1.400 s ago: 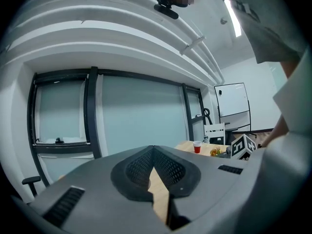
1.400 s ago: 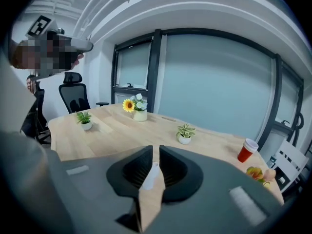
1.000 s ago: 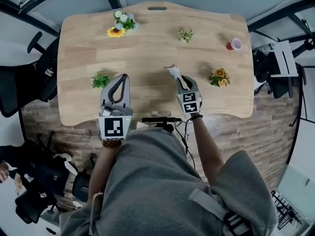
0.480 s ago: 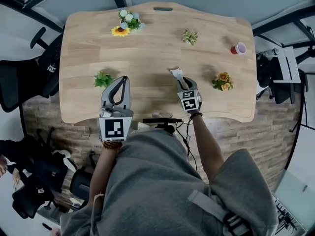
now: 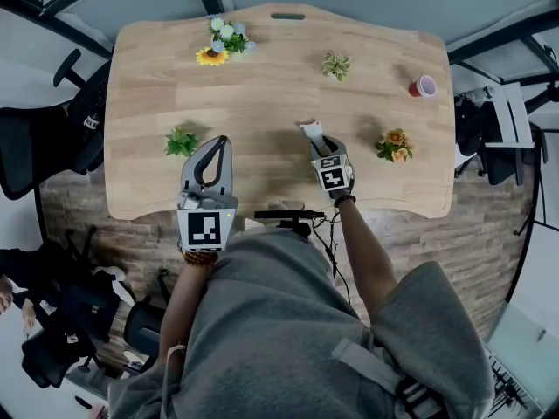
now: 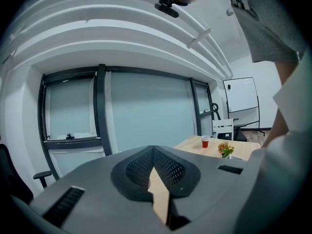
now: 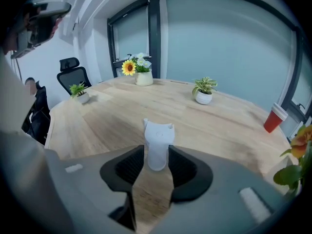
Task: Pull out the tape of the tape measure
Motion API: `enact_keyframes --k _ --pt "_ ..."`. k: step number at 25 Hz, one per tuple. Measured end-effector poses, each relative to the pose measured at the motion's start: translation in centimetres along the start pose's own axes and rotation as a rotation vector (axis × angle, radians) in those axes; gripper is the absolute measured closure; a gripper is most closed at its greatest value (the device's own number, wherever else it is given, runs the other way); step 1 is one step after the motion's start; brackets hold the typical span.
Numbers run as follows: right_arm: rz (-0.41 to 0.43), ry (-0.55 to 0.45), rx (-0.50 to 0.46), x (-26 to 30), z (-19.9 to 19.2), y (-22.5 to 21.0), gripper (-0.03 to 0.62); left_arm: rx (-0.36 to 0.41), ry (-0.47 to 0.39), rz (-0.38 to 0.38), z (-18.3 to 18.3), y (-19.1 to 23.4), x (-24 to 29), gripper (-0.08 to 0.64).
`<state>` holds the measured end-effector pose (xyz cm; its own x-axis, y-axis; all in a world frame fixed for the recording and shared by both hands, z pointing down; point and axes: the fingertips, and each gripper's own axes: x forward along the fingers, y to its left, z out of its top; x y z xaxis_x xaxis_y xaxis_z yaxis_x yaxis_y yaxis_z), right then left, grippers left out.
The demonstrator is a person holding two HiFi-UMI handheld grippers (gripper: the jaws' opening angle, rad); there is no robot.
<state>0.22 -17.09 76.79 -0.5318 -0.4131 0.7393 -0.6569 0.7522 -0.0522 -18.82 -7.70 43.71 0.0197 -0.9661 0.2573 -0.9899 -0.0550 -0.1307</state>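
Note:
A small white tape measure (image 5: 310,130) stands on the wooden table (image 5: 262,85) right of centre. In the right gripper view the tape measure (image 7: 157,140) rises upright between the two dark pads. My right gripper (image 5: 320,145) reaches around it from the near side; its jaws are opening, and the pads stand close beside the case without clearly pressing on it. No tape shows outside the case. My left gripper (image 5: 219,141) hovers over the table's near left part with its tips together and nothing in it. In its own view the left gripper (image 6: 153,152) points at the windows.
On the table stand a sunflower pot (image 5: 218,42), a small green plant (image 5: 180,142) just left of my left gripper, a succulent (image 5: 335,64), a red cup (image 5: 422,86) and orange flowers (image 5: 393,145) right of my right gripper. Office chairs (image 5: 52,138) stand at the left.
The head view shifted a little a second ago. Both grippers stay almost where they were, the right one still around the tape measure.

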Motion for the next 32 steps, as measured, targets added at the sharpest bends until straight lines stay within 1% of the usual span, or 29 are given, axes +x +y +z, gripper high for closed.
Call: enact_keyframes --k 4,9,14,16,20,24,28,30,32 --pt "0.010 0.013 0.005 0.9 -0.6 -0.2 0.426 -0.004 -0.001 0.001 -0.1 -0.2 0.0 0.551" --pt "0.009 0.042 0.012 1.3 -1.3 -0.3 0.425 0.024 0.001 0.000 -0.1 -0.3 -0.2 0.551" --pt "0.013 0.048 0.020 1.3 -1.2 -0.1 0.433 -0.003 -0.009 0.010 0.1 -0.3 -0.3 0.552" --pt "0.021 0.040 0.021 1.6 -1.1 0.1 0.449 0.005 0.001 0.003 0.0 -0.5 -0.3 0.552" --pt "0.011 0.046 0.034 1.8 -1.2 0.1 0.453 0.022 -0.027 -0.006 0.3 -0.8 -0.3 0.551" --pt "0.002 0.063 0.055 1.2 -1.1 -0.2 0.456 0.032 -0.025 -0.020 0.4 -1.1 -0.4 0.551" --pt "-0.004 0.039 0.082 0.0 -0.4 -0.6 0.456 0.027 -0.023 -0.040 0.3 -1.7 -0.4 0.551" --pt "-0.008 0.017 0.090 -0.8 0.3 -0.8 0.456 0.019 -0.039 -0.050 0.5 -2.0 -0.2 0.551" --pt "-0.007 -0.011 0.099 -1.7 1.4 -0.9 0.456 0.026 -0.063 -0.057 0.8 -2.3 0.0 0.551"
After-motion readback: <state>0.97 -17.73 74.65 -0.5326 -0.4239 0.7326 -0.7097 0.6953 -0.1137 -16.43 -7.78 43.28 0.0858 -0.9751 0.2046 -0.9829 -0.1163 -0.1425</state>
